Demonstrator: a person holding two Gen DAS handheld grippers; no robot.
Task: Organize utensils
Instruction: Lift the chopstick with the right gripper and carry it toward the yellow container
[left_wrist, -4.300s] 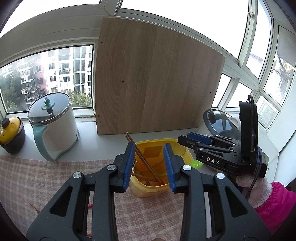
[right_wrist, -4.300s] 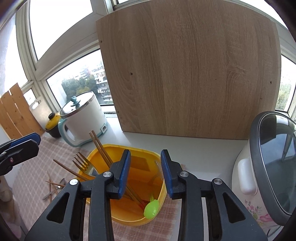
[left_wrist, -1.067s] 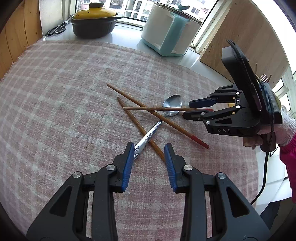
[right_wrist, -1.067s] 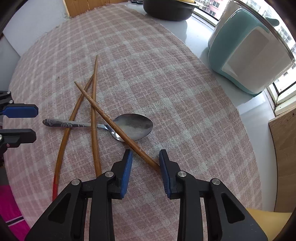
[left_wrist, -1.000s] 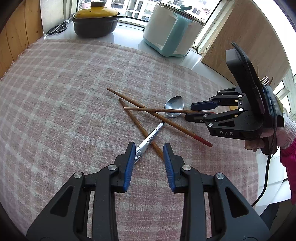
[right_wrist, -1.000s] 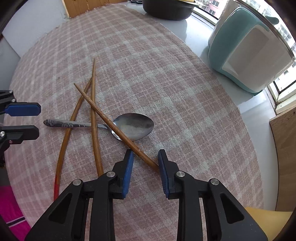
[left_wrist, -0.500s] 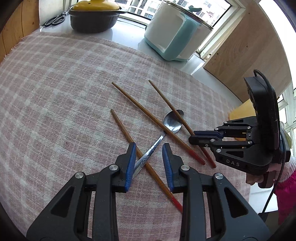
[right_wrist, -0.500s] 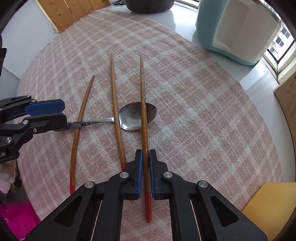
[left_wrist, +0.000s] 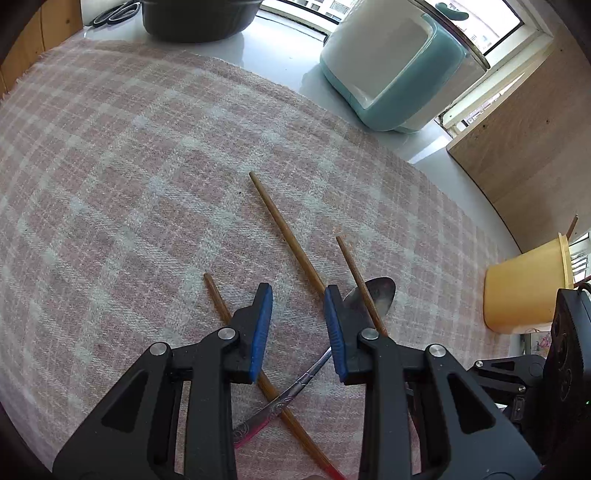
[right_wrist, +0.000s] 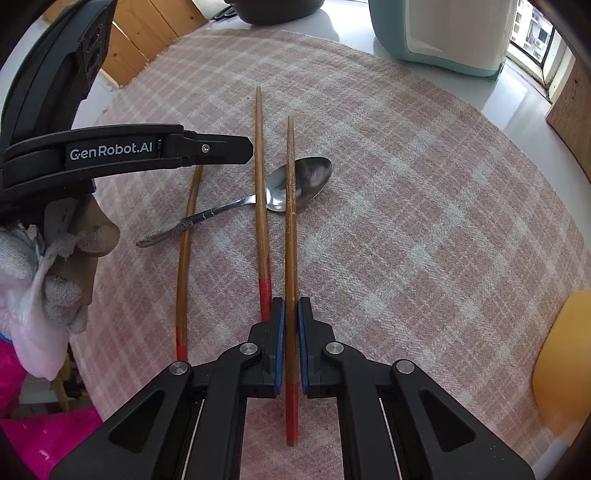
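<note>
Black plastic left gripper (left_wrist: 297, 328) and right gripper (right_wrist: 290, 347) carry blue-padded fingers (left_wrist: 261, 332) with silver screws behind them. White "GenRobot.AI" lettering marks one arm. A worn grey-white knit glove (right_wrist: 48, 266) meets a bright pink sleeve (right_wrist: 40, 435).

The right gripper (right_wrist: 289, 325) has its jaws closed — pinching a chopstick (right_wrist: 290, 229) near its red end. The left gripper (left_wrist: 297, 325) hovers low, jaws parted — holding nothing.
</note>
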